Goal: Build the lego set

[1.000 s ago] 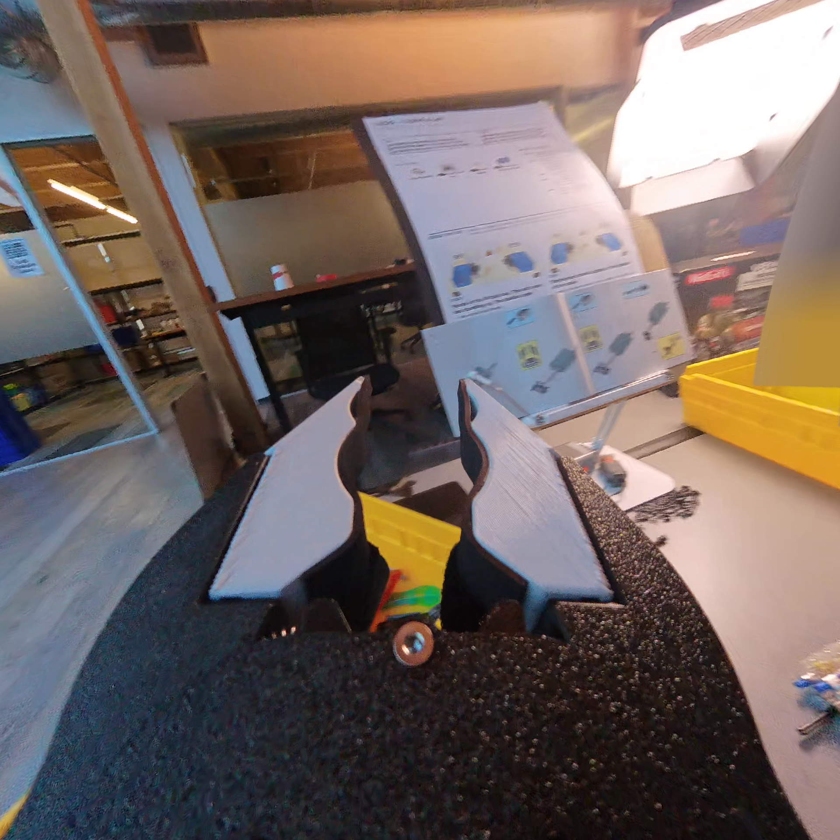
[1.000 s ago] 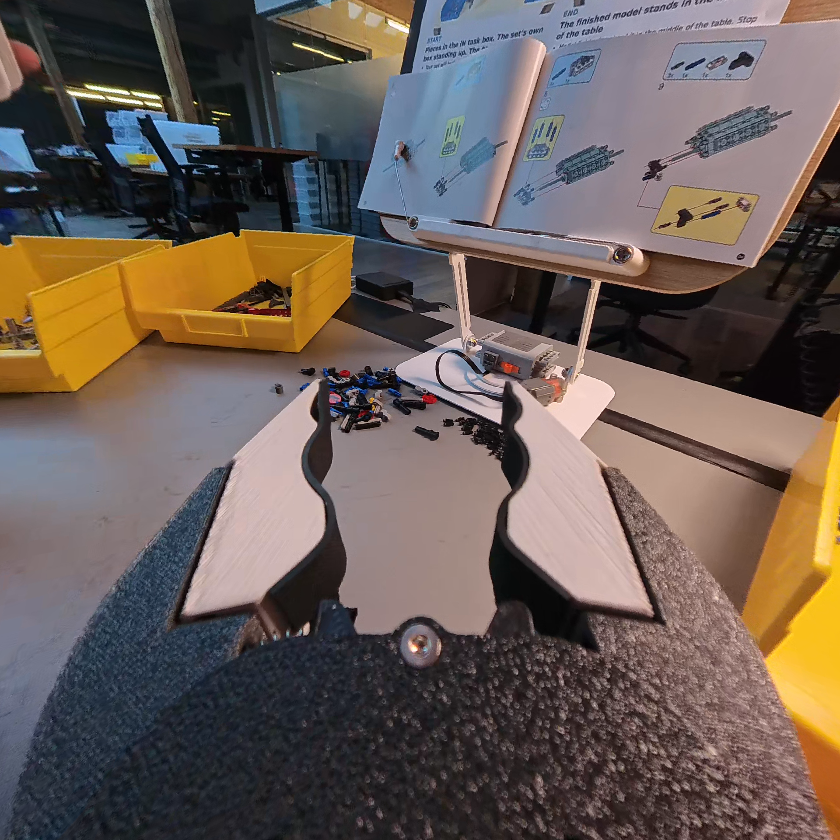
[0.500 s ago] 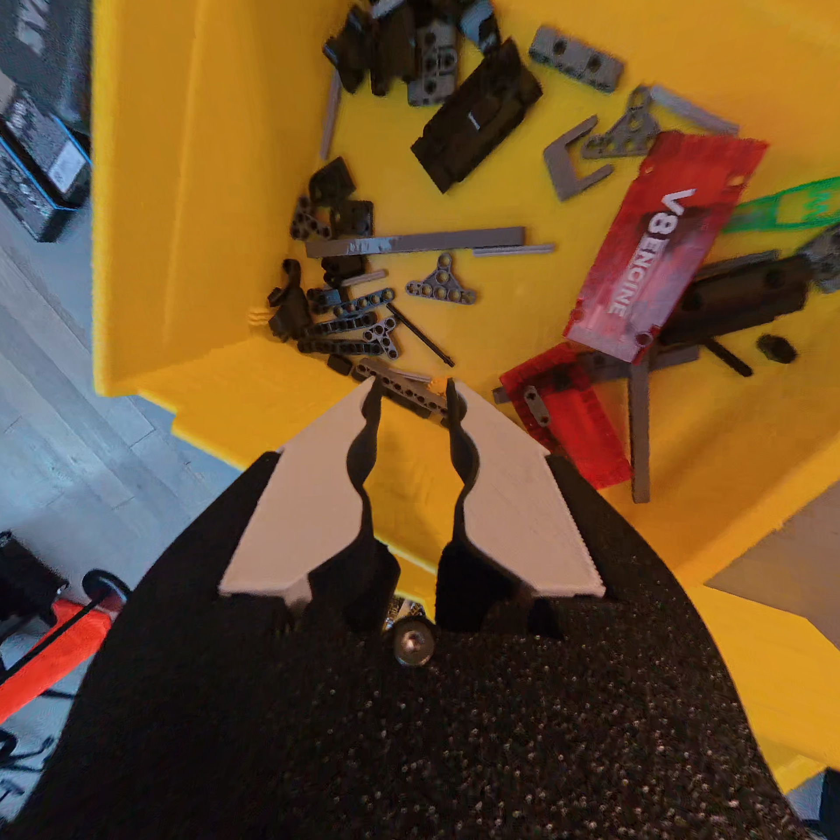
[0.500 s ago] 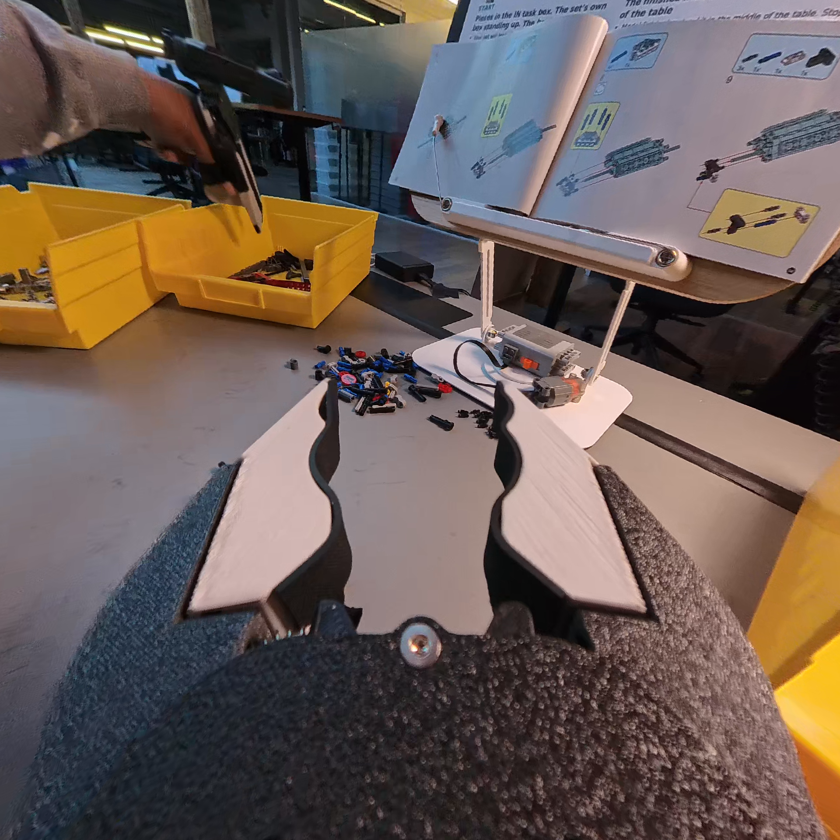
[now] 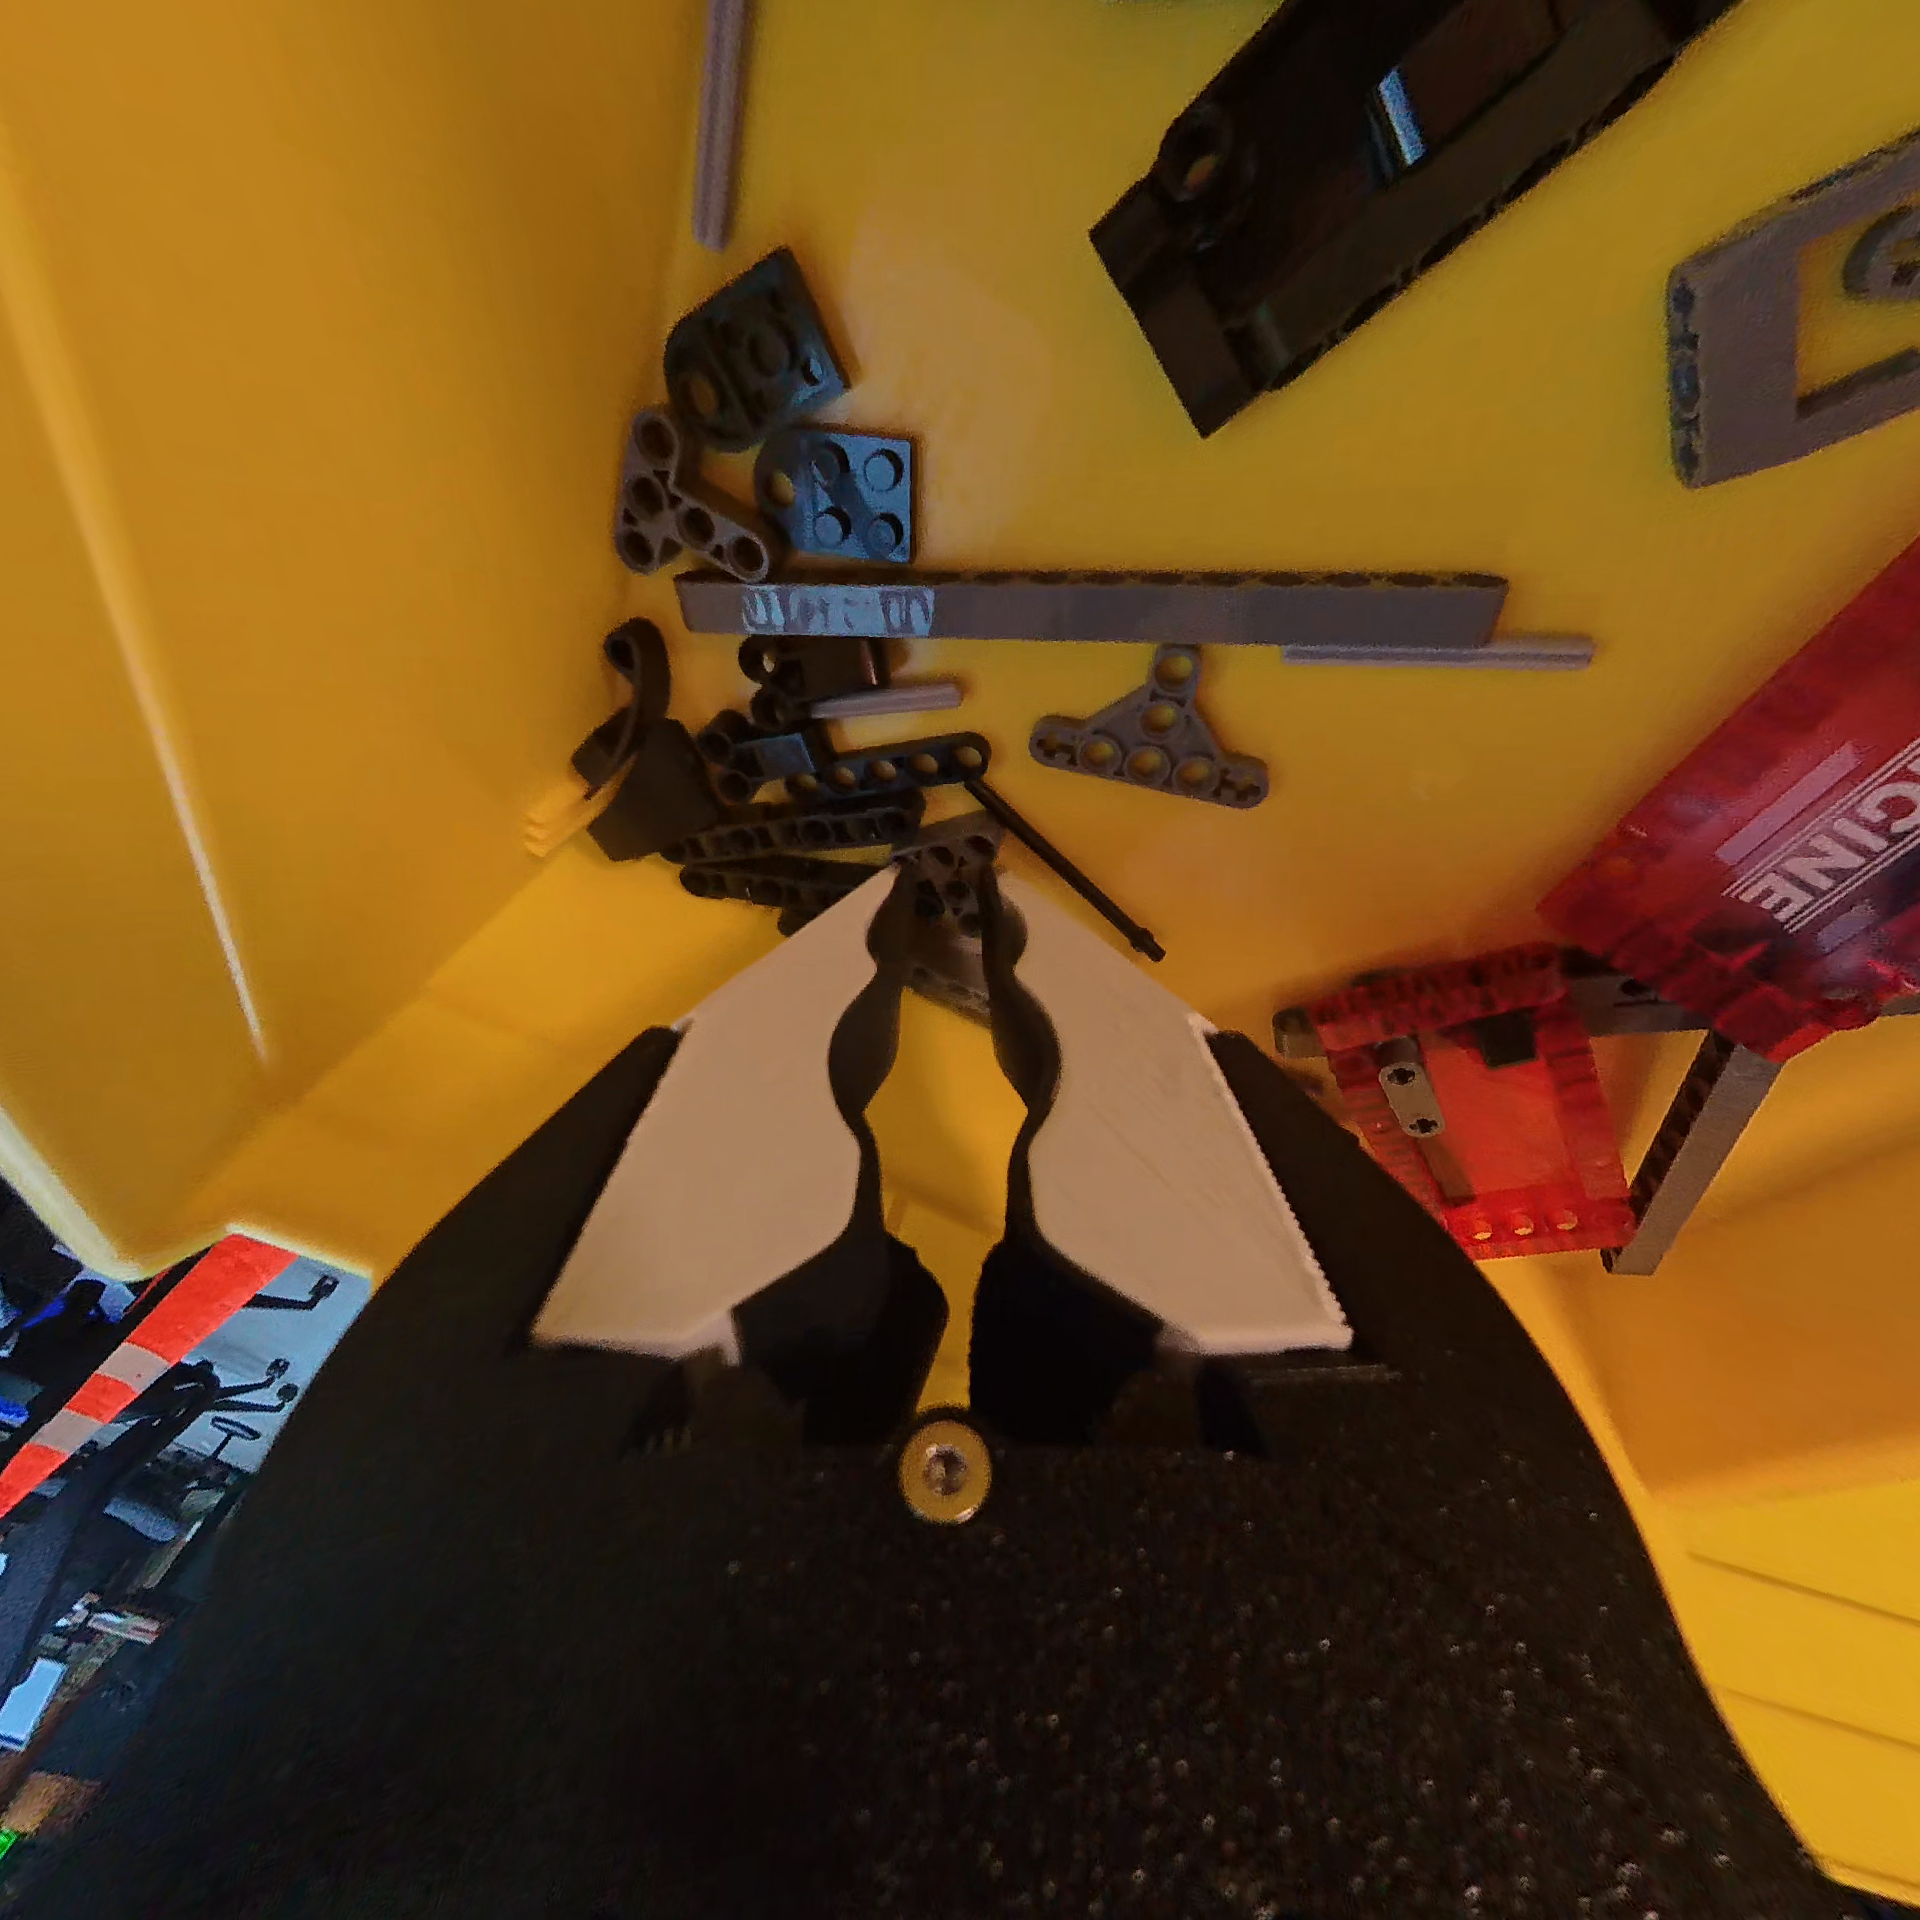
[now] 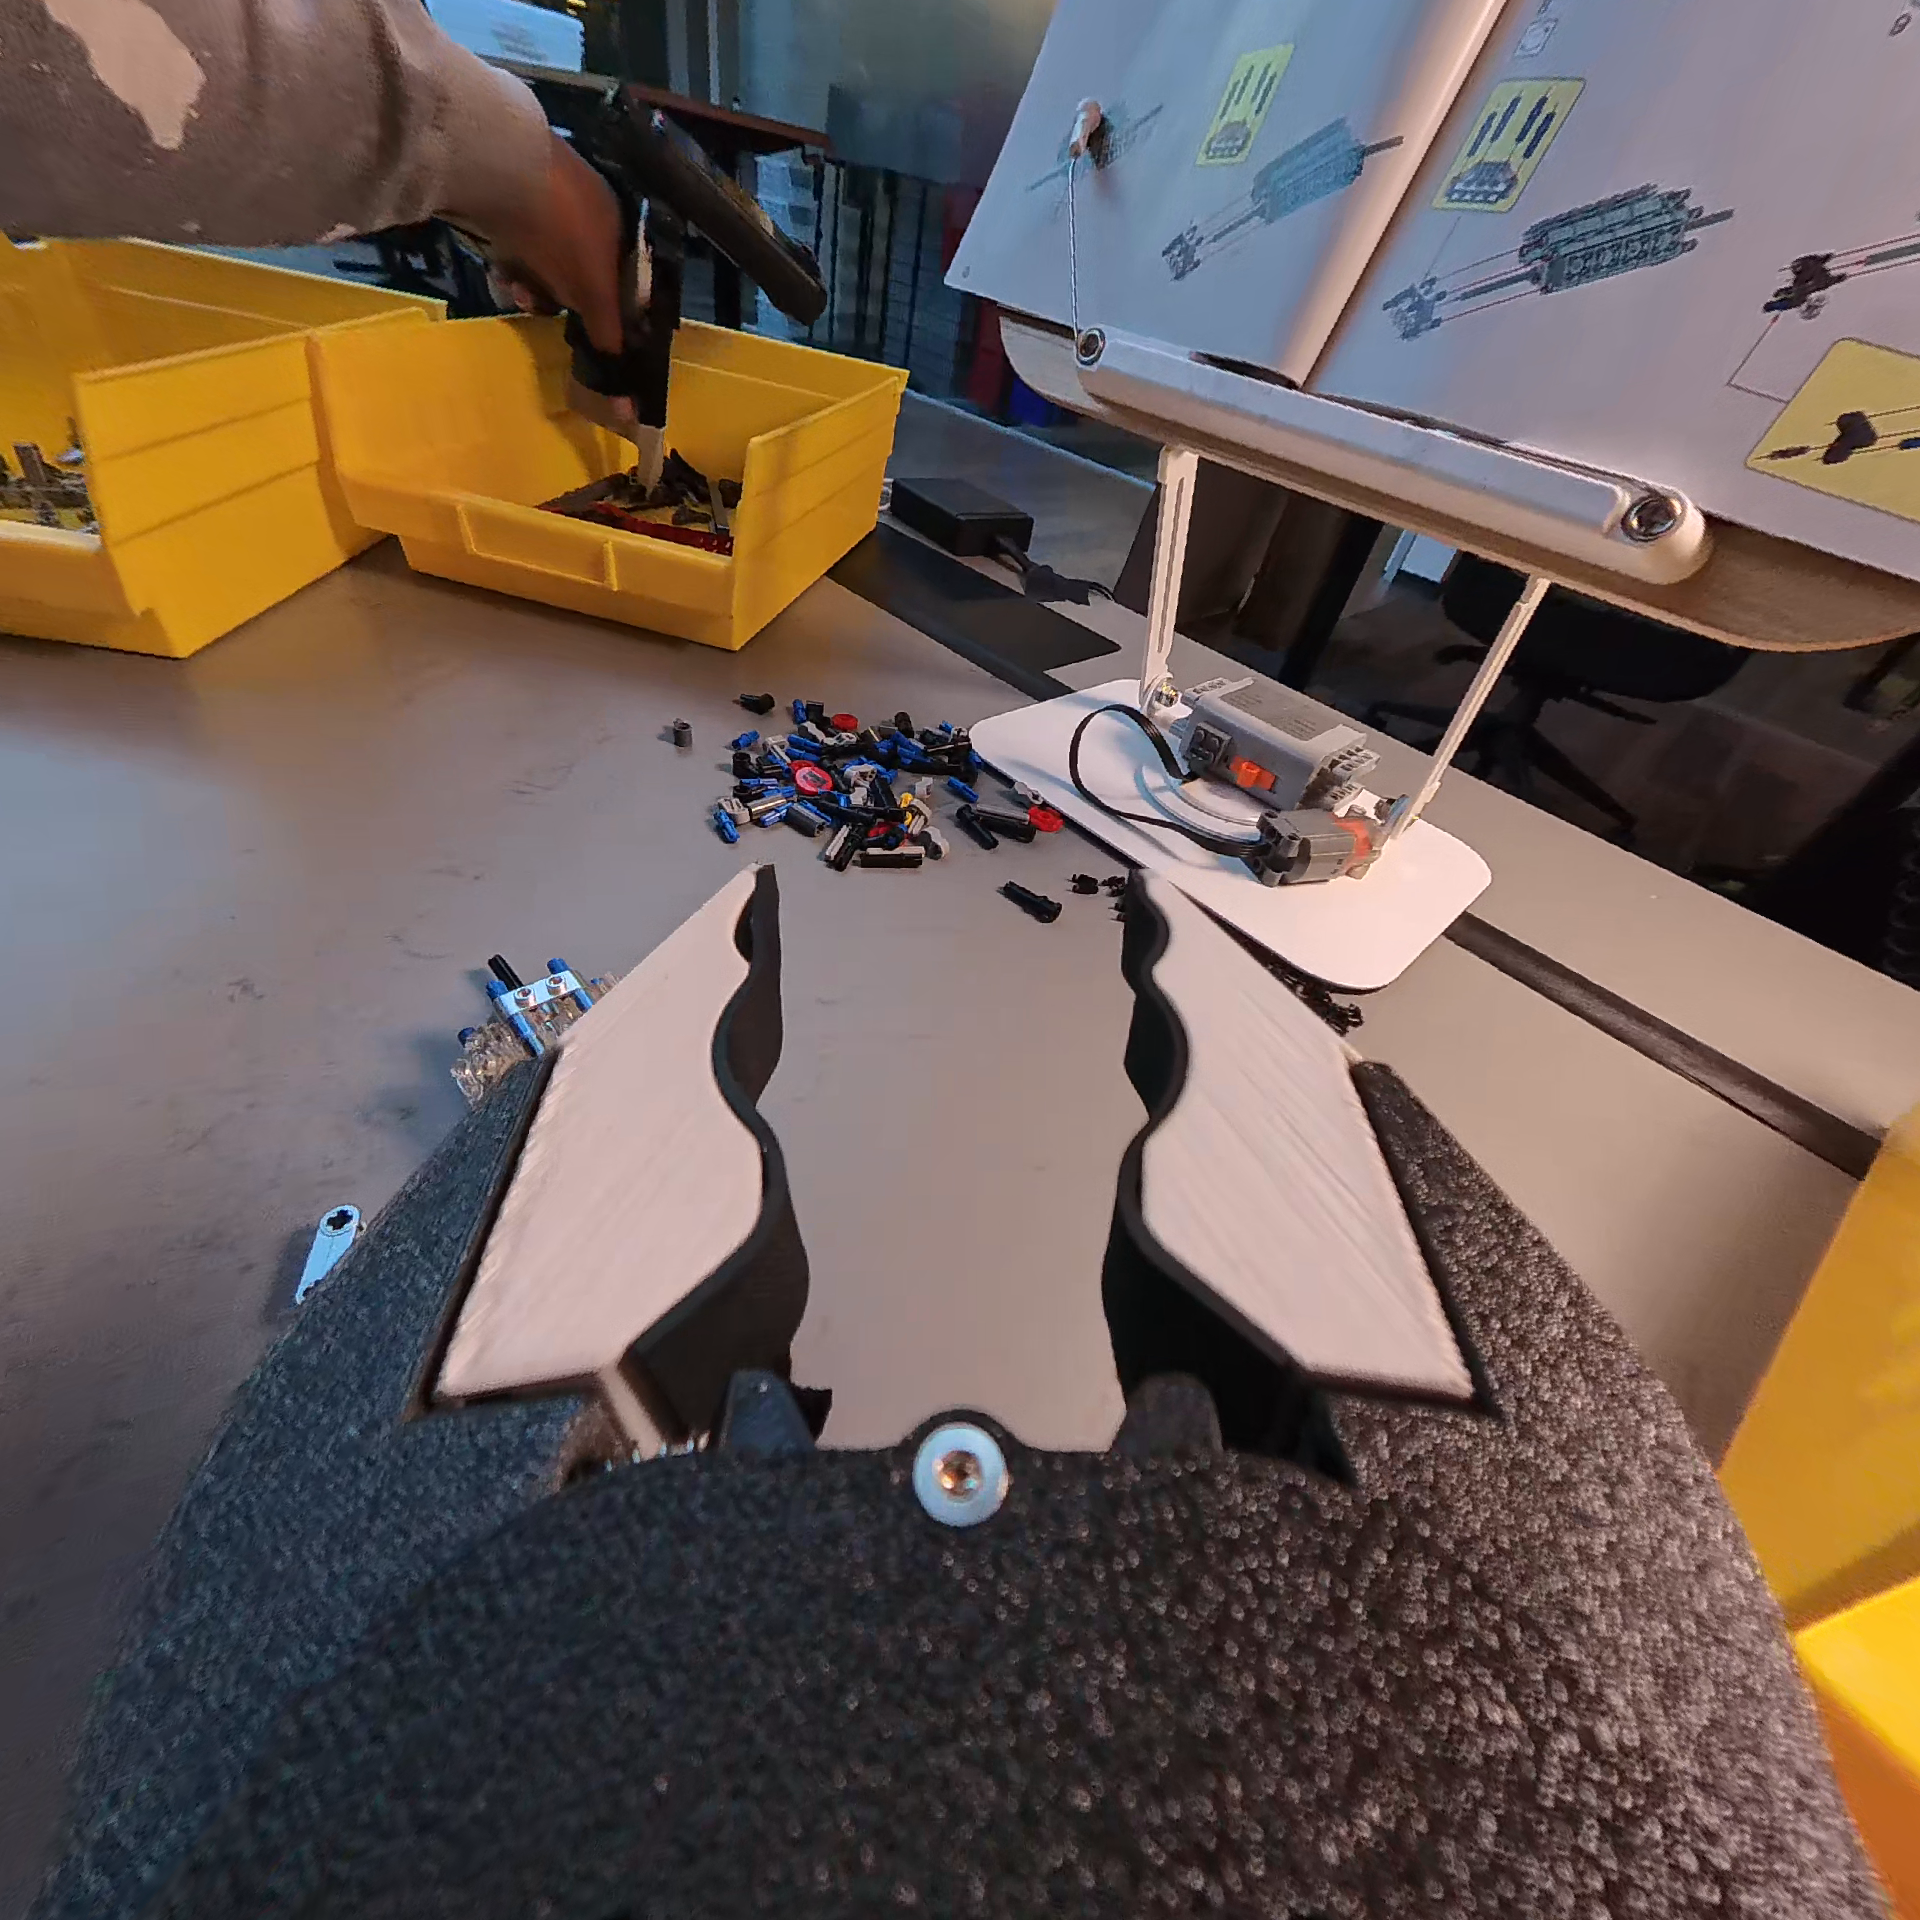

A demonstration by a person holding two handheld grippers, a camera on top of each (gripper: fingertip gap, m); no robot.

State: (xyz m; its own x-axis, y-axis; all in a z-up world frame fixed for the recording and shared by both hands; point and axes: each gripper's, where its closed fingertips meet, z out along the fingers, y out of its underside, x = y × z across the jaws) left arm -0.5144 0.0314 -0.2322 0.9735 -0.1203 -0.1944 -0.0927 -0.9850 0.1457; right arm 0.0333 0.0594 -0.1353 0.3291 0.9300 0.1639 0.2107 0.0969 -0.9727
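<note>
My left gripper [image 5: 943, 891] is down inside a yellow bin [image 5: 312, 520], at its near-left corner. Its jaws have narrowed on a dark grey holed piece [image 5: 951, 873] at the edge of a heap of black and grey beams [image 5: 790, 821]. The right wrist view shows this gripper [image 6: 649, 457], held by a person's hand [image 6: 561, 239], dipped into the same bin [image 6: 582, 551]. My right gripper [image 6: 945, 894] is open and empty, above the bare grey table [image 6: 312, 831], short of a pile of small blue and black pins [image 6: 852, 779].
The bin also holds a long grey beam [image 5: 1091, 608], a red printed panel [image 5: 1787, 831], a red frame [image 5: 1475, 1122] and a black block [image 5: 1351, 177]. On the table stand a second yellow bin [image 6: 125, 488], a booklet stand [image 6: 1351, 447], a grey battery box [image 6: 1278, 743] and a small clear-and-blue assembly [image 6: 530, 1008]. The gap from one gripper's tips to the other's is roughly 55 centimetres.
My left gripper swung from facing the room down into the yellow bin, sank to the parts and narrowed its jaws. My right gripper moved nearer the pin pile and stayed open.
</note>
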